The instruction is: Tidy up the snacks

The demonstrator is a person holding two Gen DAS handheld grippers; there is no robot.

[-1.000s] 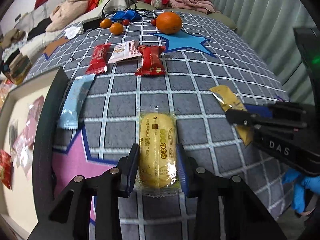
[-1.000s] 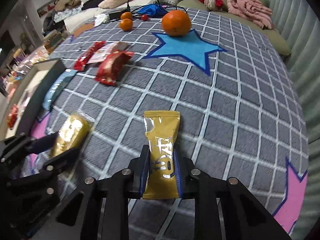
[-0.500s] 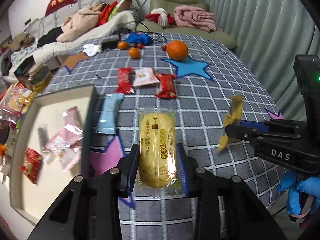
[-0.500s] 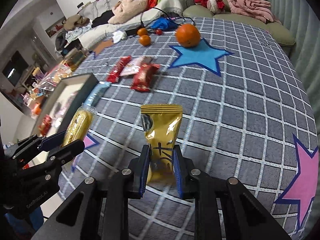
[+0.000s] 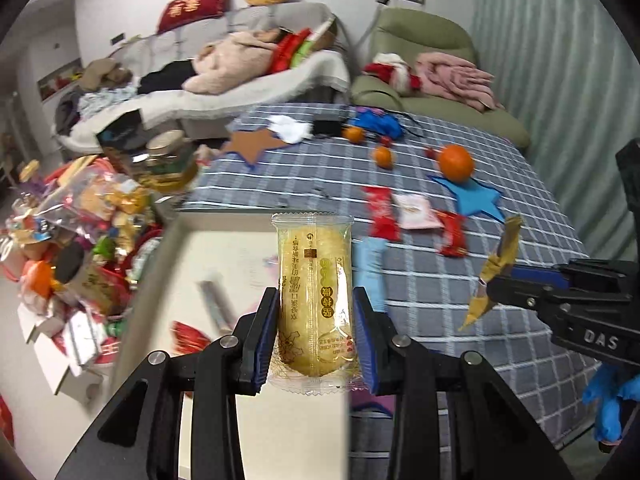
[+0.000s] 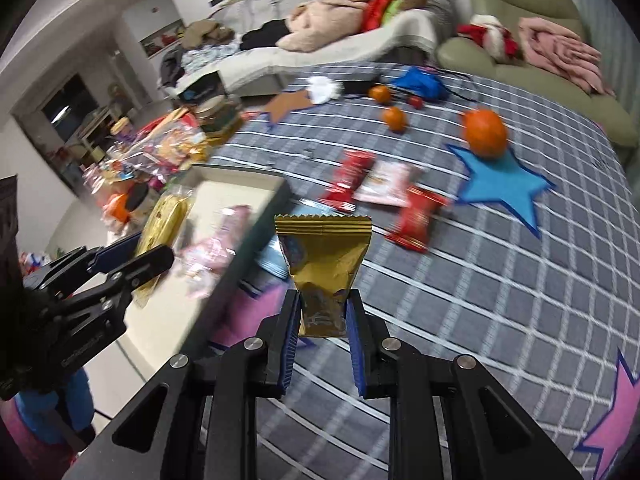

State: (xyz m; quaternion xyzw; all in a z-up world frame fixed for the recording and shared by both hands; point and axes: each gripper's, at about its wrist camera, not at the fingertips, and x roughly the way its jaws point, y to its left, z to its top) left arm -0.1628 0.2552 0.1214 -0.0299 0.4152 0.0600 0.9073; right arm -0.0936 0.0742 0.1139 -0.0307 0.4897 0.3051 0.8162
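Evenly lit indoors, no hard shadows. Heavy fisheye bend and black vignette at corners. Motion blur across the snack pile [image 5: 80,216] and red wrappers [image 6: 416,216]; sharp near the tongs. Faint glare on clear cake wrapper [image 5: 314,296].

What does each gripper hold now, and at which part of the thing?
The left gripper holds the yellow cake packet by its lower half. The right gripper holds the gold snack packet by its lower end.

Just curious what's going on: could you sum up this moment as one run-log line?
left gripper: shut on yellow cake packet | right gripper: shut on gold snack packet | both above tray/blanket edge
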